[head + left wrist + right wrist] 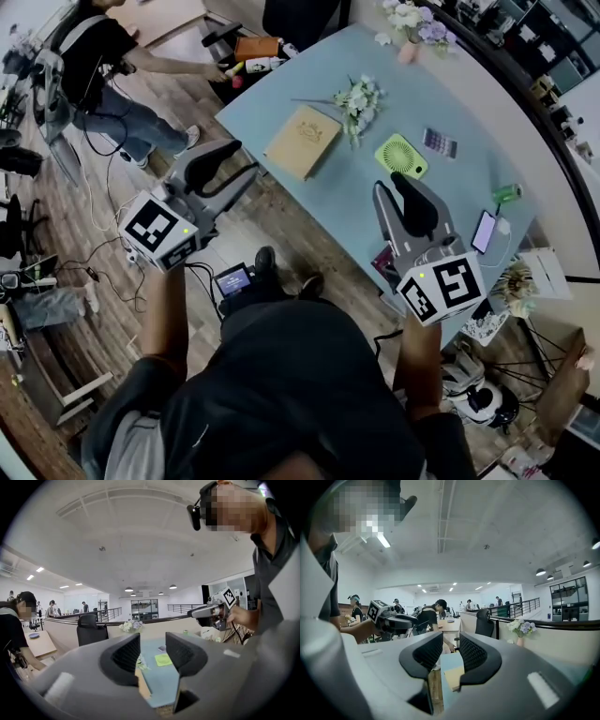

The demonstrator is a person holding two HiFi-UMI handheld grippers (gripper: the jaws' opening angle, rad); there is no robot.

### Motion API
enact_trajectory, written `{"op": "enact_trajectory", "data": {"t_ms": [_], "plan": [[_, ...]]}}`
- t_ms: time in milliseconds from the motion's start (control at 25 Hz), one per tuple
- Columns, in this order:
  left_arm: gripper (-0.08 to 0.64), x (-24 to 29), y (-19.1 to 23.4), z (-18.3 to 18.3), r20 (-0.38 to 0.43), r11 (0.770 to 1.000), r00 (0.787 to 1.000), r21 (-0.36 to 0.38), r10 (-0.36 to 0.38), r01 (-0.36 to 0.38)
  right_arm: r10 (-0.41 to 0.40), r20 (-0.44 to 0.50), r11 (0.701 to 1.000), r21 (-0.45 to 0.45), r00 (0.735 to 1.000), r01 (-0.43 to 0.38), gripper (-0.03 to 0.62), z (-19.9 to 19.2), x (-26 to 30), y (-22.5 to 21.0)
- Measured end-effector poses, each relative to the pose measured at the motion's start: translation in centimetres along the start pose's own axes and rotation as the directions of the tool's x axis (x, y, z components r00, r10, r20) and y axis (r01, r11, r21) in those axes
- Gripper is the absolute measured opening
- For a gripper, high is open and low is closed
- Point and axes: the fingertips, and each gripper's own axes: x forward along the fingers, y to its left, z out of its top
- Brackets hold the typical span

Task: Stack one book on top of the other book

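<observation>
Book (303, 141) lies flat — long axis slanting upper-right to lower-left.

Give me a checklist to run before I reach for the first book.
1. Empty left gripper: ok, fingers apart with nothing between them.
2. Empty right gripper: ok, fingers apart with nothing between them.
3. Top of tan book free: ok, it lies flat on the table.
4. Room around it: cannot tell, the flowers lie right at its far corner.
5. Second book found: cannot tell, only a dark edge shows under the right gripper.
6. Grippers at the tan book: not ok, both are short of it.
</observation>
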Motion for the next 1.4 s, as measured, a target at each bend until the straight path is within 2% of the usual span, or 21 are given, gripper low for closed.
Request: {"op": "enact_trajectory", "data": {"t_ms": [200,440,680,840,1400], "plan": [[0.216,1.6,0.6,-0.4,-0.003,0.999,0.999,-0.004,-0.037,0.037,-0.013,-0.017,1.0,0.004,1.0,0.013,0.101,-0.3,0.9,-0.7],[0.216,4.4,2.0,-0.8,0.004,0.992,0.993,-0.041,-0.118,0.118,-0.082,-0.036,0.997,0.011,0.996,0.083,0.101,-0.9,2.1,-1.7],[0.216,6.7,6.2,-1.3,0.035,0.984,0.984,-0.033,-0.176,0.177,-0.148,-0.055,0.988,0.028,0.987,0.15,0.101,-1.1,5.2,-2.3],[0.216,7.8,9.3,-1.9,0.027,0.976,0.977,-0.041,-0.211,0.212,-0.188,-0.064,0.981,0.04,0.98,0.191,0.101,-1.1,7.8,-2.6],[0.216,11.7,17.8,-6.8,0.003,0.946,0.952,-0.111,-0.308,0.306,-0.288,-0.146,0.949,0.088,0.946,0.302,0.109,-4.3,15.6,-4.1]]}}
